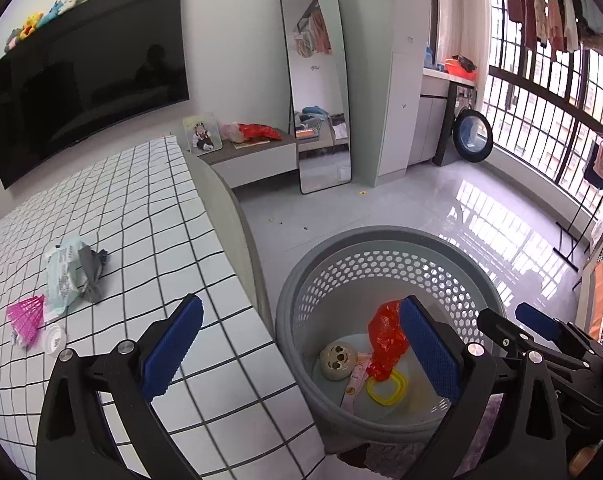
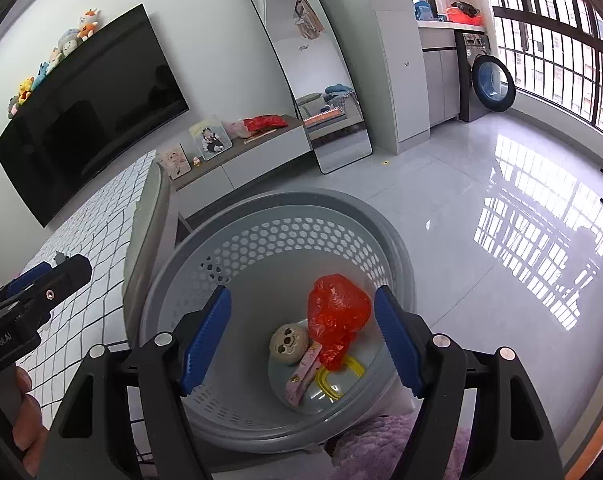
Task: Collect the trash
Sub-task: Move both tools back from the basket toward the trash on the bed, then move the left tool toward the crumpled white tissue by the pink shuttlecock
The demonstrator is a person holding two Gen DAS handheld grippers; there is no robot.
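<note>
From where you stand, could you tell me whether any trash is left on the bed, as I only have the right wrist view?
Observer: Yes. A pale packet lies on the bed, with a crumpled grey cloth against it.
Operator: Thank you. Is there anything else near them?
Observer: A pink mesh piece and a small white lid lie just in front of the packet.
Operator: Is the left gripper free to take them?
Observer: The left gripper is open, with nothing between its pads.
</note>
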